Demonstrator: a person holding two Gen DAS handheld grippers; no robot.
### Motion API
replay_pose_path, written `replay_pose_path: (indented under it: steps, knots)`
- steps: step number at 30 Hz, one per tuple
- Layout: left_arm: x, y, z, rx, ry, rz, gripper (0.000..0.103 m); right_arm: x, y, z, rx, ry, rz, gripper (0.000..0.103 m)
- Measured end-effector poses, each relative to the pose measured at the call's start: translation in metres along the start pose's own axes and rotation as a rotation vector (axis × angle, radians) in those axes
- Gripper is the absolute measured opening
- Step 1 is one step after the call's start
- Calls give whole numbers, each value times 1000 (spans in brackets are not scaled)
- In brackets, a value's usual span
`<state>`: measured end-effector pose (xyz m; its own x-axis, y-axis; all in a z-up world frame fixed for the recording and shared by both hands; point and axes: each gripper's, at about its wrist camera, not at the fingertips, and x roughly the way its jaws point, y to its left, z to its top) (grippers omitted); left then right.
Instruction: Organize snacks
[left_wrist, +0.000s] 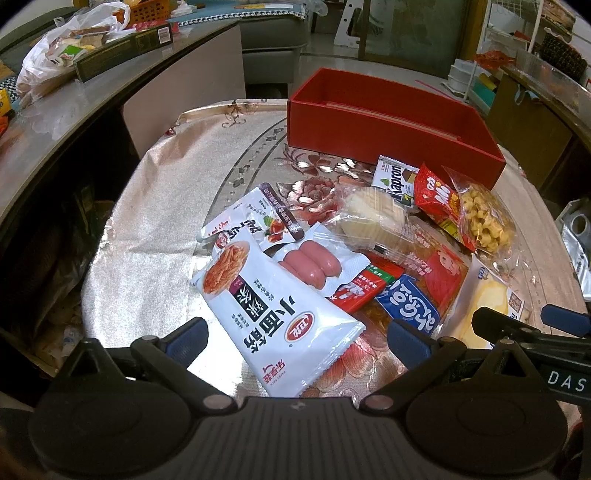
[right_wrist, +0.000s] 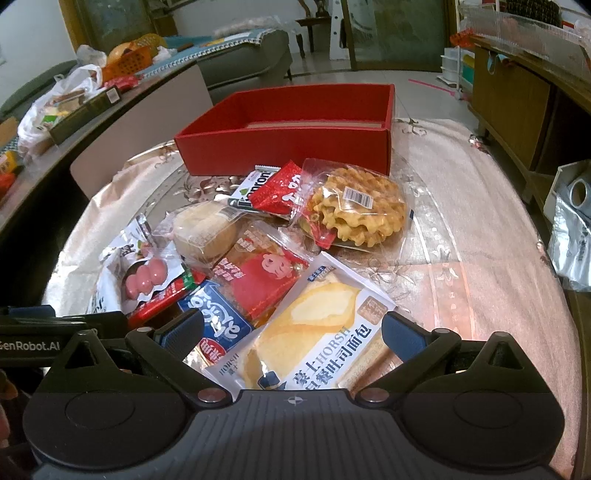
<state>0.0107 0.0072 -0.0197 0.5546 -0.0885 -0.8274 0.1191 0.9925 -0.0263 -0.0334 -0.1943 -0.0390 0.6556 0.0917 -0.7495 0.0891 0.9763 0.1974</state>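
In the left wrist view you are holding your left tool spread wide and empty over the white noodle-snack packet, with the red box empty behind the snack pile on the bench. In the right wrist view your right tool is hovering equally wide over the toast bread packet, so you are likely choosing a first pick, then needing to close and carry it to the box.

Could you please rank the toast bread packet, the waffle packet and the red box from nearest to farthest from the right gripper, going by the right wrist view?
1. The toast bread packet, lying between the open fingers of the right gripper.
2. The waffle packet, mid-table, slightly right of centre.
3. The red box, at the table's far edge, behind the snack pile.
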Motion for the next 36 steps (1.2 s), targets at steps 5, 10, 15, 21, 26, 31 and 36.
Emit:
replay_pose_path:
  steps: [5, 10, 15, 21, 26, 31, 36]
  knots:
    - [0, 0, 0, 0, 0, 0, 99, 1, 0, 0, 0, 3, -1, 103]
    - [0, 0, 0, 0, 1, 0, 99, 1, 0, -1, 0, 4, -1, 103]
    - [1, 0, -1, 3, 2, 2, 99, 2, 0, -1, -1, 8, -3, 103]
    - [1, 0, -1, 5, 4, 2, 99, 1, 0, -1, -2, 8, -2, 103]
    - [0, 0, -1, 6, 4, 1, 99, 1, 0, -1, -2, 10, -5, 103]
    - [0, 0, -1, 6, 5, 1, 99, 1, 0, -1, -2, 10, -5, 103]
    - [0, -2, -1, 9, 8, 3, 99, 2, 0, -1, -3, 14, -5, 103]
